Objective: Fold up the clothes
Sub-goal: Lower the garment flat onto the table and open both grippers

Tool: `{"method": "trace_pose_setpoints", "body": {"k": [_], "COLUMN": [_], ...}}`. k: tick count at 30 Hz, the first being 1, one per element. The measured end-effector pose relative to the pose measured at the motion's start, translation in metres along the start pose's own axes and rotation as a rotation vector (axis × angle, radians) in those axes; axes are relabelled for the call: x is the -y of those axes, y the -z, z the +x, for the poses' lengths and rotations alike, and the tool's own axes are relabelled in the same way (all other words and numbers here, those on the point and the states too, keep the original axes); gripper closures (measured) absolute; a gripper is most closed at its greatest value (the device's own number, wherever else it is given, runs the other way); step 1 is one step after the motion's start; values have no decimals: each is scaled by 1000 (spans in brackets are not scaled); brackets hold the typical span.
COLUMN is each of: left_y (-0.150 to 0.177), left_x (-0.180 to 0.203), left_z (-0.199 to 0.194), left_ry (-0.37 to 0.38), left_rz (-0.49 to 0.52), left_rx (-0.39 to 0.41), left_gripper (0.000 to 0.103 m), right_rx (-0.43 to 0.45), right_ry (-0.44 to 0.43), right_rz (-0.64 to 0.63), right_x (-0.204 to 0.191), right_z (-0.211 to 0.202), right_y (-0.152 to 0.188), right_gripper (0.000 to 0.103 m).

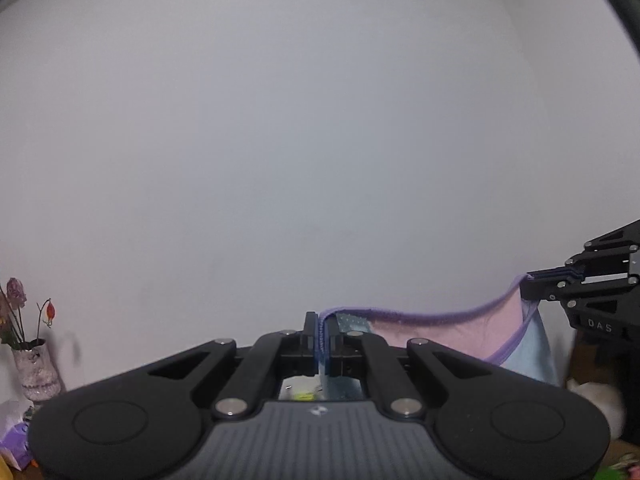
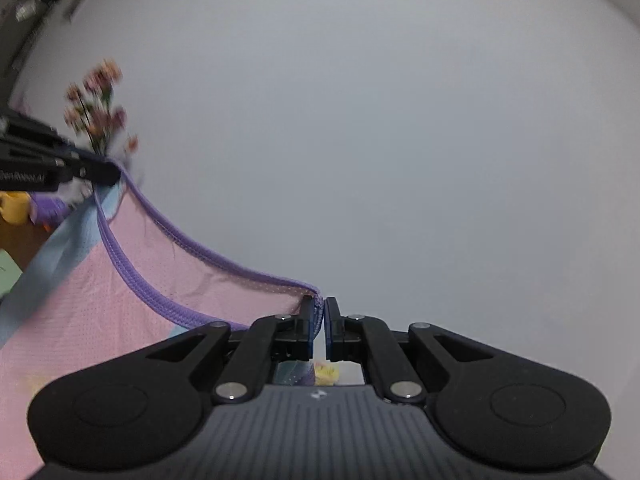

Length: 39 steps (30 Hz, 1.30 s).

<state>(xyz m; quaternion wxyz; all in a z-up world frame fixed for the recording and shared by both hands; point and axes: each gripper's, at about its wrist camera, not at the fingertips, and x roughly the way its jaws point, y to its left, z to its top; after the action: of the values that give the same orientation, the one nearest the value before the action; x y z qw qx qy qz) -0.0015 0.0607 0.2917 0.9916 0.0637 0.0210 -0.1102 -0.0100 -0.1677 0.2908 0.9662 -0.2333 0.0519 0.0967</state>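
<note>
A pink and light-blue mesh garment with purple ribbed trim (image 2: 100,292) hangs in the air, stretched between my two grippers in front of a white wall. My left gripper (image 1: 323,334) is shut on the purple trim at one corner. My right gripper (image 2: 319,312) is shut on the trim at the other corner. In the left wrist view the garment (image 1: 460,336) sags toward the right gripper (image 1: 532,286) at the right edge. In the right wrist view the left gripper (image 2: 110,174) holds the far corner at the upper left. The lower part of the garment is hidden behind the gripper bodies.
A vase of dried flowers (image 1: 34,364) stands at the left against the wall; the flowers also show blurred in the right wrist view (image 2: 98,108). Yellow and purple items (image 2: 24,208) lie on a brown surface below. A white object (image 1: 596,400) sits low right.
</note>
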Motion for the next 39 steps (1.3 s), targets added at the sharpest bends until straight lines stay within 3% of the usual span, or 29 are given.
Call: {"method": "trace_pose_setpoints", "body": {"k": [2, 4, 9, 12, 14, 17, 18, 21, 23, 24, 25, 26, 28, 29, 34, 35, 37, 39], "left_y": [-15, -35, -71, -50, -16, 58, 91, 190, 250, 268, 281, 286, 285, 276, 268, 270, 273, 278], "left_x": [-9, -18, -31, -25, -13, 10, 16, 22, 16, 11, 6, 2, -2, 6, 29, 33, 40, 46], "left_z": [16, 14, -57, -90, -102, -113, -116, -124, -134, -138, -143, -149, -144, -128, -69, -62, -58, -58], "left_ry": [-29, -45, -73, -73, -70, -32, 3, 111, 142, 133, 136, 134, 97, 83, 88, 78, 67, 75], "left_rz": [6, 11, 16, 25, 52, 65, 42, -122, -311, -404, -472, -500, -505, -492, -441, -420, -378, -331], "left_rx": [3, 47, 280, 306, 255, 98, 9, -266, -438, -498, -544, -552, -542, -543, -566, -580, -601, -613], "left_gripper": [102, 102, 101, 100, 100, 101, 100, 86, 82, 77, 74, 72, 52, 48, 47, 49, 71, 85], "right_rx": [-9, 37, 216, 227, 204, 105, 51, -192, -409, -476, -489, -497, -484, -471, -414, -425, -452, -473], "right_ry": [10, 30, 71, 55, 32, -17, -46, -165, -282, -331, -372, -413, -450, -439, -321, -288, -257, -247], "right_rz": [28, 62, 37, -23, -61, -95, -98, -51, -31, -26, -2, 29, 120, 142, 275, 289, 316, 318], "right_x": [4, 10, 22, 14, 3, -23, -33, -65, -93, -104, -110, -113, -107, -109, -105, -103, -101, -102], "right_z": [32, 37, -9, -34, -50, -64, -66, -63, -64, -69, -80, -91, -101, -102, -52, -39, -17, -2], "right_y": [-7, -25, -73, -66, -48, 5, 28, 119, 184, 208, 222, 236, 246, 240, 234, 243, 250, 258], "right_gripper": [99, 99, 99, 99, 99, 99, 99, 98, 87, 84, 76, 63, 61, 61, 60, 61, 62, 71]}}
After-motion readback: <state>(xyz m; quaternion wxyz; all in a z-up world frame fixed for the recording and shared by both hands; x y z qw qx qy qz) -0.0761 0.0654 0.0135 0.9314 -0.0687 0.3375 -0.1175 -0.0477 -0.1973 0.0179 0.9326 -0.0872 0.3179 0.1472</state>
